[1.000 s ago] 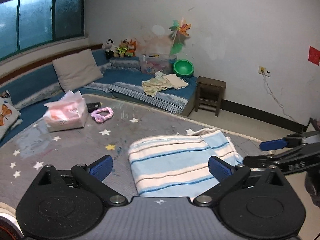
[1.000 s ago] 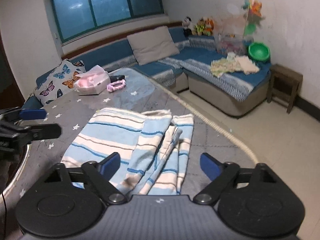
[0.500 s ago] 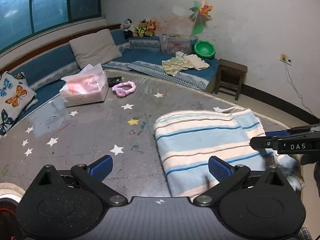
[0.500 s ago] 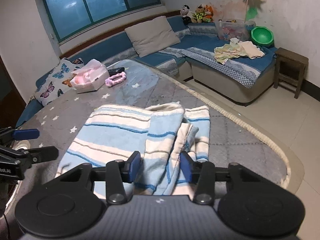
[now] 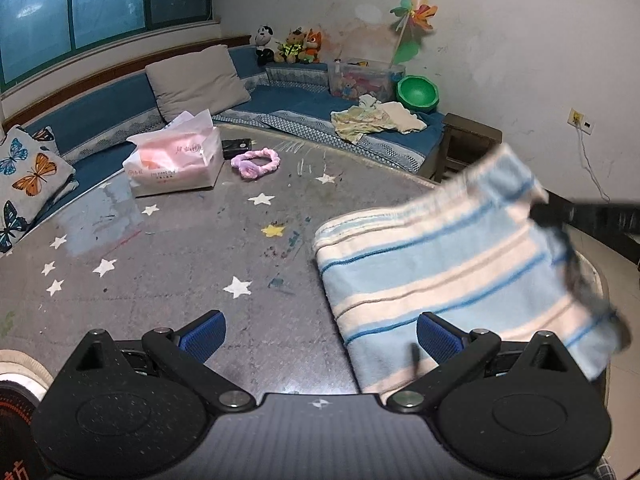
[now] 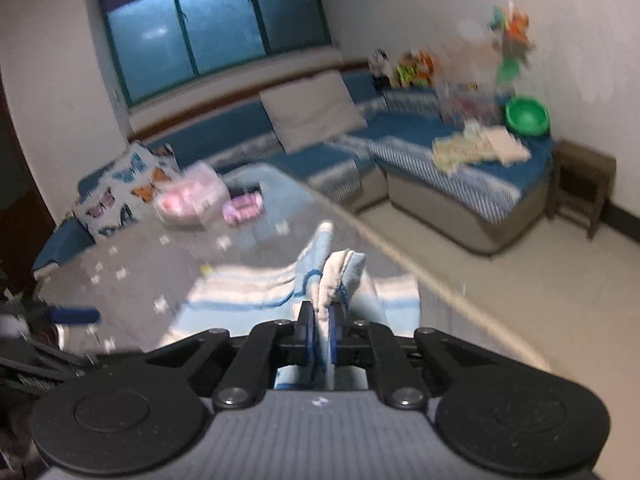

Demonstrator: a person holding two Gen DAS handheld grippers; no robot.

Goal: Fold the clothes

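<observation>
A blue and cream striped garment (image 5: 448, 268) lies folded on the grey star-patterned mat (image 5: 180, 248), its right side lifted off the mat and blurred. My right gripper (image 6: 320, 336) is shut on a bunched edge of the striped garment (image 6: 336, 276), with the cloth squeezed between both blue pads. In the left wrist view it shows as a dark blurred bar (image 5: 560, 212) at the raised corner. My left gripper (image 5: 320, 334) stands open low over the mat; its right finger (image 5: 438, 338) overlaps the garment's near edge, and nothing is between the pads.
A pink tissue pack (image 5: 176, 162), a pink scrunchie (image 5: 256, 162) and a small black object (image 5: 237, 147) lie at the mat's far side. A blue sofa (image 5: 320, 112) carries loose clothes (image 5: 372, 120) and a green bowl (image 5: 418, 94). A wooden stool (image 5: 468, 140) stands by the wall.
My right gripper has closed from wide open onto the garment's bunched edge and lifted that side off the mat. My left gripper has sunk a little and stays open.
</observation>
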